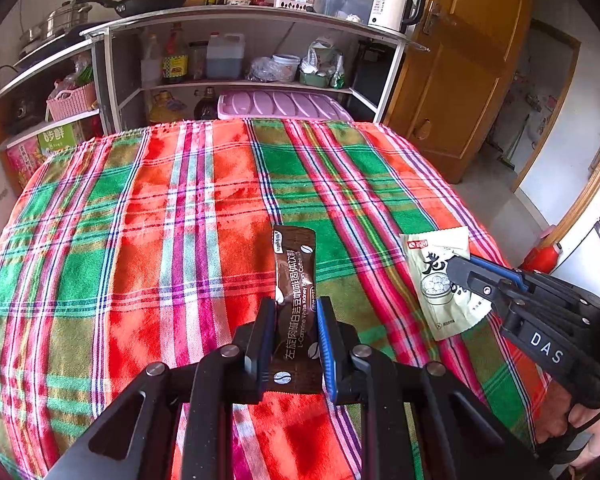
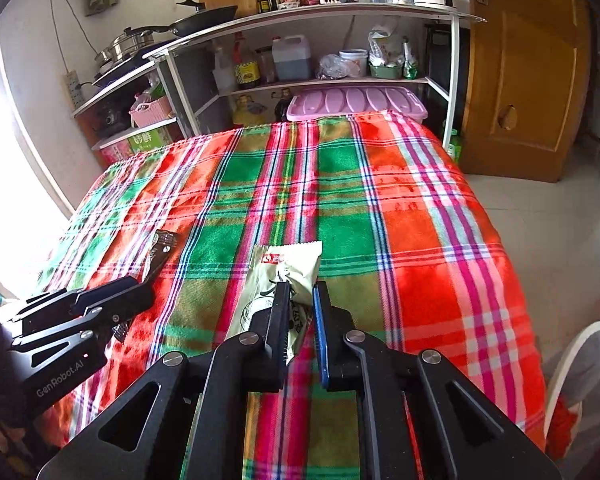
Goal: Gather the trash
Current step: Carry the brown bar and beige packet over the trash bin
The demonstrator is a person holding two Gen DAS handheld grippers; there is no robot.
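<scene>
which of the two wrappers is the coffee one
The dark brown coffee sachet, held between the left gripper fingers. The other, in the right gripper, is a pale green packet.

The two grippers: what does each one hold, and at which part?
Left gripper holds the brown coffee sachet at its near end. Right gripper pinches the pale green packet at its near part.

The left gripper (image 2: pixel 140 300) hides most of the brown coffee sachet (image 2: pixel 162 246); the white bin (image 2: pixel 580 380) is cut off at the picture's edge.
</scene>
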